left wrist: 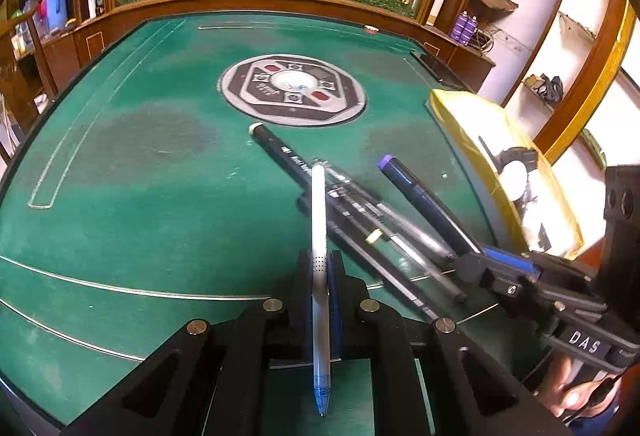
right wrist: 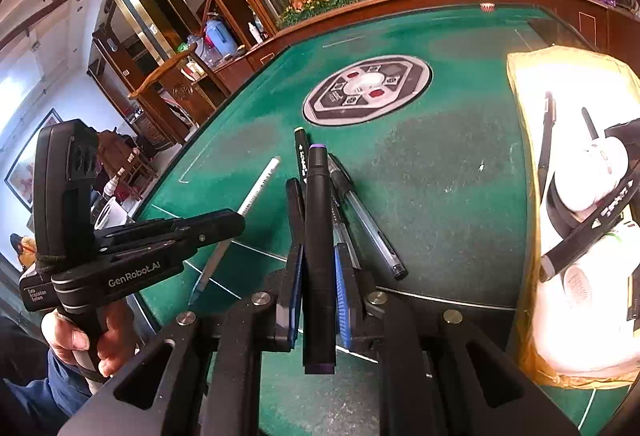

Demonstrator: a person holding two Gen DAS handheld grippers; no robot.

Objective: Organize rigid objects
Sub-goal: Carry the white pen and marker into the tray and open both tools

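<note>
A green felt table [left wrist: 140,164] fills both views, with a round grey and black panel [left wrist: 292,90] set into its middle. At the table's right edge sits a yellow-rimmed box [right wrist: 520,84] with a pale inside, holding black markers and round white items.

The left tongs [left wrist: 320,276] are pressed together on a white pen [left wrist: 319,220], pinching it about midway along its barrel. The pen's blue tip points back toward the camera and its white end reaches out over the pile of pens; whether it touches them cannot be told. A hand [right wrist: 84,336] grips the handle of that tool in the right wrist view.

The right tongs [right wrist: 318,296] pinch a black marker with a purple cap [right wrist: 318,236] between blue pads [right wrist: 344,300]; the marker stands along the fingers, purple at both ends.

On the felt between the panel and the tongs lies a loose cluster of pens: a long black marker [left wrist: 280,152] with a pale end nearest the panel, and a clear ballpoint pen [right wrist: 368,228] with a black cap lying just to the right of the held marker.
</note>
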